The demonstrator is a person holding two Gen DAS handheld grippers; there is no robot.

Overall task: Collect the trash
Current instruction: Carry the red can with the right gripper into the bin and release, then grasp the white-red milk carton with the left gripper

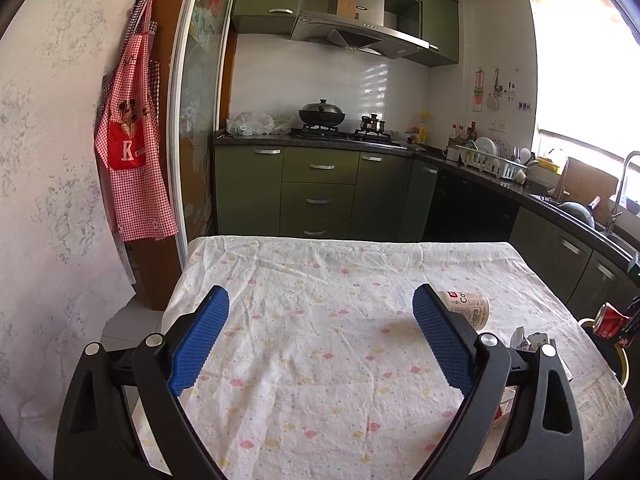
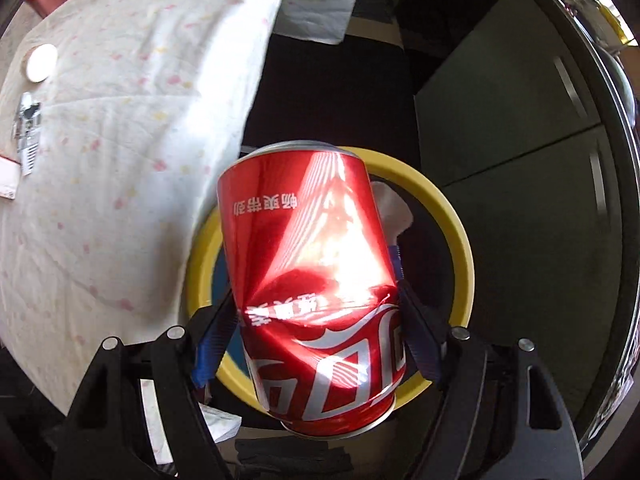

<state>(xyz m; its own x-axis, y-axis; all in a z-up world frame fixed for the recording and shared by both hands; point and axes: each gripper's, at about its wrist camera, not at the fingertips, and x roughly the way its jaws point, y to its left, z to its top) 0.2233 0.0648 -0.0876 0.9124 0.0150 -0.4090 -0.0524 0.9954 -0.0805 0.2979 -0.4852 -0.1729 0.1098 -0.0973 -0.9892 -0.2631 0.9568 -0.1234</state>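
My right gripper [image 2: 316, 328] is shut on a dented red cola can [image 2: 312, 280] and holds it over a yellow-rimmed bin [image 2: 460, 240] beside the table; white paper [image 2: 394, 210] lies inside the bin. The can also shows in the left wrist view [image 1: 610, 320] at the far right. My left gripper [image 1: 320, 320] is open and empty above the table. A white cup [image 1: 470, 306] lies on its side just beyond its right finger. A crumpled silver wrapper [image 1: 530, 340] lies near the table's right edge.
The table wears a white cloth with a pastel print [image 1: 312, 280]. Green kitchen cabinets [image 1: 320, 184] and a stove stand behind it. A red checked apron [image 1: 134, 152] hangs on the left wall. The bin's rim also shows in the left wrist view [image 1: 624, 364].
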